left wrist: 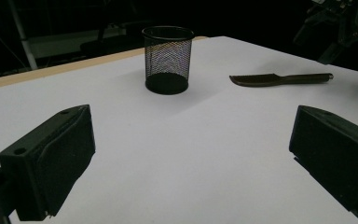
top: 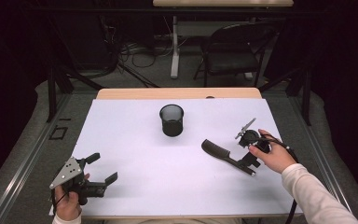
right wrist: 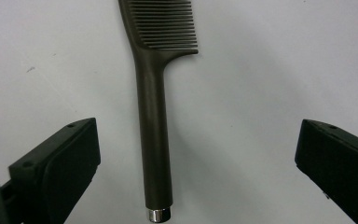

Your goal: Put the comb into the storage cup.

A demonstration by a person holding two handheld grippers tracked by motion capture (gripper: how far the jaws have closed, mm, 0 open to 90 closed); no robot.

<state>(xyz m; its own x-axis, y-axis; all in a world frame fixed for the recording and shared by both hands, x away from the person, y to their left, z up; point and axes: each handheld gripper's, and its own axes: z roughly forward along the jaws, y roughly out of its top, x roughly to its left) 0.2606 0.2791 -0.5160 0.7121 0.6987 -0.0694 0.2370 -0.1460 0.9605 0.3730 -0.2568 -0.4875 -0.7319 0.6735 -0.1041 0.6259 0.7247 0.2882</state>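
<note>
Two black fingers of the right gripper (right wrist: 196, 172) stand wide apart on either side of the comb (right wrist: 156, 98), whose handle runs between them without touching either. From above, the right gripper (top: 249, 154) hovers over the handle end of the comb (top: 221, 154), which lies flat on the white tabletop (top: 168, 186), right of centre.

Farther back, near the middle, stands a cup (top: 172, 120) of black wire mesh, upright and well apart from the comb. Through the mesh in the left gripper view, the cup (left wrist: 167, 58) has nothing inside but its solid dark base.

Dark brown and of one piece, the comb has a long round handle ending in a small shiny metal cap, and a broad head with a single row of fine, close teeth along one edge. In the left gripper view the comb (left wrist: 279, 79) lies to the right of the cup.

At the tabletop's near left corner, the left gripper (top: 102, 168) is held low, its fingers apart with only bare white surface between them.
</note>
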